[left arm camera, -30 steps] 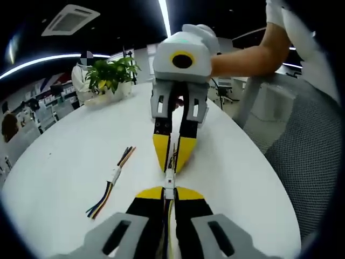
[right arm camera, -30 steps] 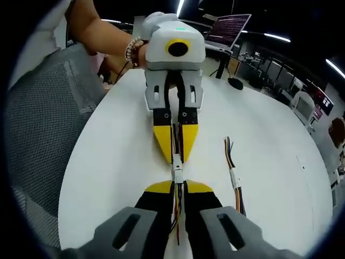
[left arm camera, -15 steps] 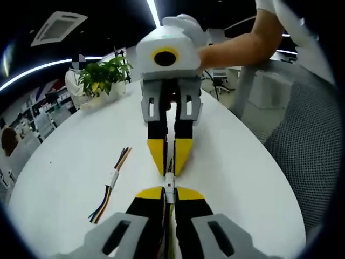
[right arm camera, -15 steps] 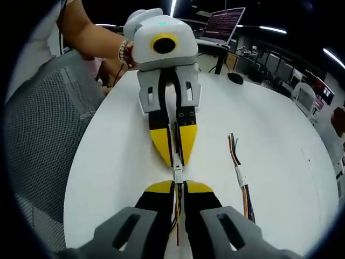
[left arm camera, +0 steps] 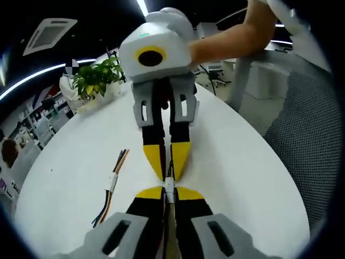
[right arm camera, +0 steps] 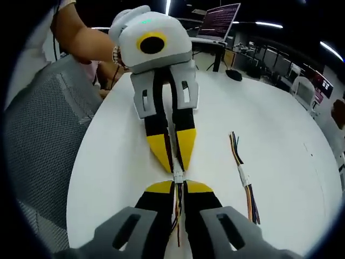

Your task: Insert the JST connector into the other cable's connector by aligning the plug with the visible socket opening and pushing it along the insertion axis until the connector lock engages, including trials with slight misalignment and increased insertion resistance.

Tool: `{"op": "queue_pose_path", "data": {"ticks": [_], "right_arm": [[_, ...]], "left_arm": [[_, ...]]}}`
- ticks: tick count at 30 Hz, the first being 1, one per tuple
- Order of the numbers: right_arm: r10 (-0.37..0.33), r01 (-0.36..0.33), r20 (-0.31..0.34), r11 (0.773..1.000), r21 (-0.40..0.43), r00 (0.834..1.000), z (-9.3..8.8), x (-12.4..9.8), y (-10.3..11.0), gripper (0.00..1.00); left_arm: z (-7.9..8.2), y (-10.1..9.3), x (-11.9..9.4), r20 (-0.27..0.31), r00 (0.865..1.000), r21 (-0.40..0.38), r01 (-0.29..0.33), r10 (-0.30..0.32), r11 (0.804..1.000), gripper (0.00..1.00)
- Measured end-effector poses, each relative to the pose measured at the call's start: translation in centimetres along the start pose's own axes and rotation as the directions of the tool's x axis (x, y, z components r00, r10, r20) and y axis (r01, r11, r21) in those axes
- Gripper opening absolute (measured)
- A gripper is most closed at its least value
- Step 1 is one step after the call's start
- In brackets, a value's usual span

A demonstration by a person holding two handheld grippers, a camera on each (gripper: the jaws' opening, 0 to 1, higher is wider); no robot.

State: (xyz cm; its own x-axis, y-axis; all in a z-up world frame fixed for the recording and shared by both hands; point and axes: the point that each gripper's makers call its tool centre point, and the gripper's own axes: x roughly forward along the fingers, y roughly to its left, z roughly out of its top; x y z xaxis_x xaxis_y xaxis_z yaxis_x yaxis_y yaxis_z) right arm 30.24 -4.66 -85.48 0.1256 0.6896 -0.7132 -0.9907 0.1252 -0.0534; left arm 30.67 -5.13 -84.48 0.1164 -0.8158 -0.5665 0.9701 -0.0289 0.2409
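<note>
Connectors (left arm camera: 169, 185) sit nose to nose between the two grippers, above the white table (left arm camera: 64, 162). In the left gripper view, our left gripper (left arm camera: 168, 190) has its jaws together, clamped on one small white housing with its wires trailing back between the jaws; the right gripper (left arm camera: 166, 171) meets it tip to tip from the far side. The right gripper view mirrors this: right gripper (right arm camera: 178, 186) closed on its connector (right arm camera: 177, 176), left gripper (right arm camera: 173, 166) opposite. We cannot tell from either view whether the lock has caught; the joint is too small to read.

We judge the housings light, hard and slick, easy to twist in the grip, and the wires soft. Best hold is on the plastic body close behind the mating face, never on the wires.

A spare cable (right arm camera: 243, 178) lies on the table just beside the grippers.
</note>
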Motion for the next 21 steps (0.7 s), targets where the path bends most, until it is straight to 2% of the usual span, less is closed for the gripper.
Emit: {"op": "queue_pose_path", "data": {"ticks": [6, 8, 12, 21], "right_arm": [[-0.005, 0.005, 0.014, 1.0, 0.006, 1.0, 0.3, -0.2, -0.2, 0.04], [0.004, -0.005, 0.045, 1.0, 0.016, 0.999, 0.7, -0.3, -0.1, 0.04], [0.0, 0.0, 0.048, 1.0, 0.001, 0.999, 0.9, -0.5, -0.3, 0.04], [0.005, -0.007, 0.079, 0.999, 0.032, 0.997, 1.0, -1.0, -0.5, 0.03]], "left_arm": [[0.1, 0.3, -0.2, 0.004, 1.0, 0.005, -0.001, 0.001, 1.0, 0.0], [0.5, 0.4, -0.4, 0.027, 1.0, -0.015, 0.012, -0.011, 1.0, 0.0], [0.7, 0.5, -0.7, 0.029, 1.0, -0.007, 0.012, -0.012, 1.0, 0.0], [1.1, 0.8, -0.6, 0.044, 0.999, -0.021, 0.023, -0.022, 1.0, 0.0]]}}
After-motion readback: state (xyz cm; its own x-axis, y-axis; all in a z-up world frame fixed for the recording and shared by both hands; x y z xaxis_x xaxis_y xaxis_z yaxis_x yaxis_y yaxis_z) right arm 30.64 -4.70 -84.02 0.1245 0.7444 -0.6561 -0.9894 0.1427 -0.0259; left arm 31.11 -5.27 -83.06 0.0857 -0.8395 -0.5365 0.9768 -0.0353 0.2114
